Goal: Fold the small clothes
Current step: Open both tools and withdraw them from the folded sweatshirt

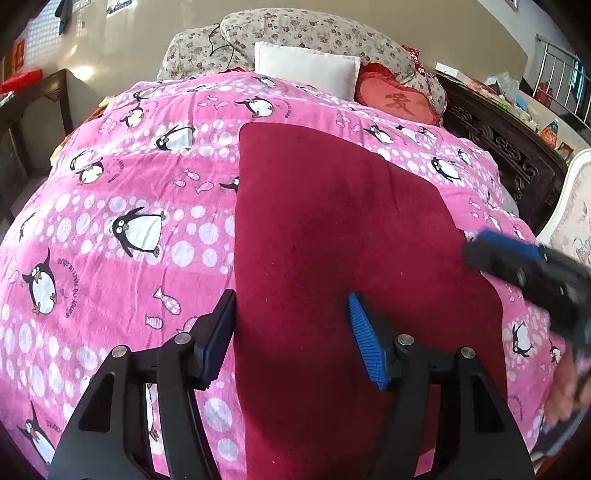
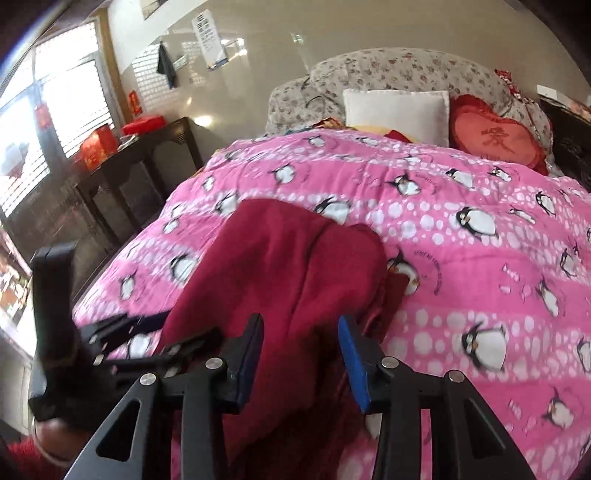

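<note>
A dark red cloth (image 1: 332,240) lies on the pink penguin-print quilt (image 1: 129,184), with a crease running down its right part. My left gripper (image 1: 293,332) is open low over the cloth's near left edge; the edge runs between the fingers and the pads do not press it. In the left wrist view my right gripper (image 1: 476,251), blurred, is at the cloth's right edge. In the right wrist view the red cloth (image 2: 280,266) bunches up and fills the gap in my right gripper (image 2: 301,350), which grips it. The left gripper (image 2: 147,332) shows at the cloth's far side.
A white pillow (image 1: 306,68), a red heart cushion (image 1: 399,99) and a floral bolster (image 1: 295,33) lie at the bed's head. A dark carved cabinet (image 1: 498,147) flanks one side, a dark table (image 2: 147,162) with red boxes the other. A person's hand (image 1: 565,391) holds the right gripper.
</note>
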A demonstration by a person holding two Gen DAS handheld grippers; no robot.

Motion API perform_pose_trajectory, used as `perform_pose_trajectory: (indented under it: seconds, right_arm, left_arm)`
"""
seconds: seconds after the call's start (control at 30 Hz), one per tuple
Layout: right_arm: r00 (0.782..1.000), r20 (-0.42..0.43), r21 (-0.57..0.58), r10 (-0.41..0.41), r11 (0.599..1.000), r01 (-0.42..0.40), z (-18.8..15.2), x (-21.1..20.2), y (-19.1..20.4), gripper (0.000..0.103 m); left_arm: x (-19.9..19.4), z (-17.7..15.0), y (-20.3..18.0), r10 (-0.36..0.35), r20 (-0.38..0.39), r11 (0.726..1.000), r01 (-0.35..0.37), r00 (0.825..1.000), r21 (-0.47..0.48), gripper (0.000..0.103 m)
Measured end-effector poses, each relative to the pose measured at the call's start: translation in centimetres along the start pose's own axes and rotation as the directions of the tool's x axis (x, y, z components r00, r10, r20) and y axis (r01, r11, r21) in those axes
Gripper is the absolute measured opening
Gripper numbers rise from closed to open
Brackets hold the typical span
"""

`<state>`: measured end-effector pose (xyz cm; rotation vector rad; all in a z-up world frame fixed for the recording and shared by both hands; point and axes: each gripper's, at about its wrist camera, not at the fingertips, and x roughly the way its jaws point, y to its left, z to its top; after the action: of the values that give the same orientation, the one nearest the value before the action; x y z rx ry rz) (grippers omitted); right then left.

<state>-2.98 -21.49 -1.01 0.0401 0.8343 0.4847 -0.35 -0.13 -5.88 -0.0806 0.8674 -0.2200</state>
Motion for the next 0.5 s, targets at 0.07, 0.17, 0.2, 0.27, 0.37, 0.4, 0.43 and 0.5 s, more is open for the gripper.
perform_pose_trajectory:
  seconds: [0.07,0.17,0.2,0.27,0.37,0.4,0.43,0.5]
  right_arm:
    - [0.999,-0.026,-0.034,-0.019,0.999,0.018,-1.5,0.3,0.7,0.04]
    - [0.994,-0.052,-0.098,-0.093,0.991,0.087,-3.6,1.9,1.0,0.041]
    - [0.993,-0.034,-0.119,-0.115,0.987,0.11,-4.2,2.2,1.2,0.041]
    - [0.992,-0.021,-0.132,-0.126,0.984,0.122,-4.4,2.1,1.5,0.041]
    - [0.996,-0.03,-0.091,-0.089,0.992,0.086,-4.0,1.5,1.1,0.042]
    - [0.997,-0.031,-0.075,-0.076,0.994,0.073,-4.0,1.2,0.9,0.043]
    - [0.998,-0.028,-0.06,-0.062,0.996,0.06,-3.9,0.7,0.9,0.043]
    - [0.999,-0.01,-0.039,-0.048,0.998,0.048,-3.7,-0.4,0.8,0.045]
  left_arm:
    - [-0.1,-0.1,-0.1,0.006,0.003,1.0,-0.006,1.0,0.003,0.062]
    - [0.0,-0.4,-0.1,0.003,0.001,1.0,-0.003,1.0,-0.003,0.068]
    - [0.1,-0.4,-0.2,0.003,-0.003,1.0,-0.003,1.0,-0.005,0.069]
    - [0.2,-0.5,-0.3,0.006,-0.002,1.0,-0.006,1.0,-0.008,0.07]
    - [-0.1,-0.5,-0.5,0.018,0.001,1.0,-0.018,1.0,-0.002,0.069]
    - [-0.3,-0.5,-0.5,0.013,0.0,1.0,-0.013,1.0,-0.004,0.069]
    - [-0.6,-0.5,-0.4,0.005,0.002,1.0,-0.005,1.0,-0.01,0.069]
    - [-1.1,-0.5,-0.1,0.008,0.018,1.0,-0.008,1.0,-0.019,0.069]
